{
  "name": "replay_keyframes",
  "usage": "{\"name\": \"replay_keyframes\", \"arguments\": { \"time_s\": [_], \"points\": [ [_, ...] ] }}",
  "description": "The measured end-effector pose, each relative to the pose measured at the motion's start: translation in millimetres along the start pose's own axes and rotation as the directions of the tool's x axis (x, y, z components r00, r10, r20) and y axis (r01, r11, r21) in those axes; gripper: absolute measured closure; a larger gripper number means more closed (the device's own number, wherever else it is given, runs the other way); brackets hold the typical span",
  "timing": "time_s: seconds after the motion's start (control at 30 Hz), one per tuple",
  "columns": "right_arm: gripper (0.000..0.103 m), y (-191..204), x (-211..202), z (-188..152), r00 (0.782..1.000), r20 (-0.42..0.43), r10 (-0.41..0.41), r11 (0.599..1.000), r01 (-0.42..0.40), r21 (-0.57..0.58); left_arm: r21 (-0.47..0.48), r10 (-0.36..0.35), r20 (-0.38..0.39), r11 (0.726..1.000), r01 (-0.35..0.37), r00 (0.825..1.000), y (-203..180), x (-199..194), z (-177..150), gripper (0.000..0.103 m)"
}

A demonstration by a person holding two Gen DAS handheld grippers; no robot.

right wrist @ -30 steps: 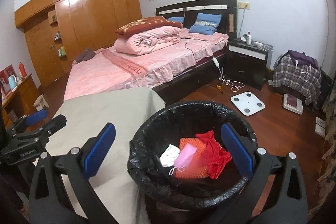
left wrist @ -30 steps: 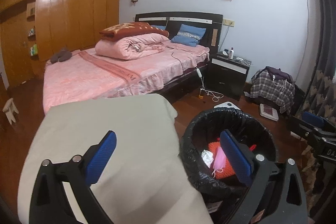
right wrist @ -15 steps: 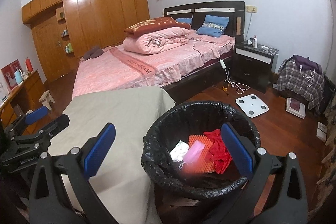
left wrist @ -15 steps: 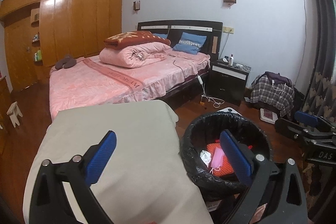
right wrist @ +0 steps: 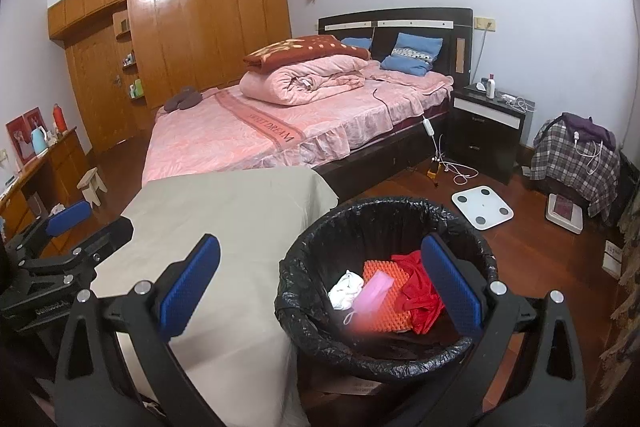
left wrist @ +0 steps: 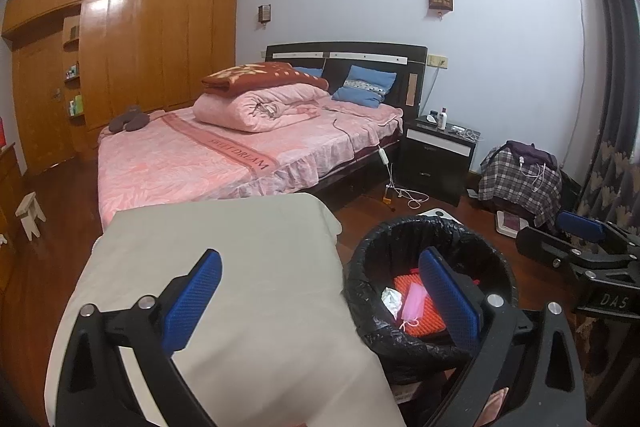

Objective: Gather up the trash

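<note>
Two empty claws hover over a cloth-covered surface and a trash bin in a bedroom.

The left claw [left wrist: 320, 295] and right claw [right wrist: 320, 283] both stand wide apart, gripping nothing. Between the right claw's blue pads [right wrist: 452, 283] sits the bin [right wrist: 384, 351], lined with a black bag, on the floor just beside the beige-draped surface [right wrist: 224, 227]. Inside lie a pink face mask [right wrist: 374, 293], a crumpled white tissue [right wrist: 346, 289], an orange ridged sheet [right wrist: 390, 311] and red cloth [right wrist: 420, 295]. Beyond stands a pink bed [right wrist: 280, 131].
</note>
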State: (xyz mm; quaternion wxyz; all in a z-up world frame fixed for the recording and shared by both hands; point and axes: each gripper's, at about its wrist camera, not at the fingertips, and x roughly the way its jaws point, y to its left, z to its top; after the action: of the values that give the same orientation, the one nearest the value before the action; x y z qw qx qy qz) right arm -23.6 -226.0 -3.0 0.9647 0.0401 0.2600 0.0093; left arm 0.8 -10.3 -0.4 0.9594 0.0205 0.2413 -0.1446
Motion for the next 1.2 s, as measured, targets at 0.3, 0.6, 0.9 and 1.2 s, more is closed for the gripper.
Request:
{"name": "replay_keyframes", "arguments": {
  "time_s": [0.3,0.6,0.9,1.2],
  "points": [
    [0.005,0.6,0.2,0.1,1.0,-0.002,0.0,1.0,0.0,-0.001,-0.001,0.001,0.0,1.0,-0.001,1.0,1.6,-0.9,0.5,0.006],
    [0.005,0.9,0.3,0.2,1.0,-0.003,0.0,1.0,0.0,-0.001,0.0,0.001,0.001,1.0,-0.001,1.0,2.3,-1.3,0.8,0.006],
    [0.005,1.5,1.6,-0.8,1.0,-0.005,0.0,1.0,0.0,-0.001,-0.001,0.001,0.0,1.0,-0.001,1.0,2.2,-1.2,0.8,0.006],
    [0.005,2.0,1.2,-0.3,1.0,-0.006,0.0,1.0,0.0,0.0,-0.001,0.001,-0.001,1.0,-0.001,1.0,3.3,-0.8,0.3,0.006]
  ]
}}
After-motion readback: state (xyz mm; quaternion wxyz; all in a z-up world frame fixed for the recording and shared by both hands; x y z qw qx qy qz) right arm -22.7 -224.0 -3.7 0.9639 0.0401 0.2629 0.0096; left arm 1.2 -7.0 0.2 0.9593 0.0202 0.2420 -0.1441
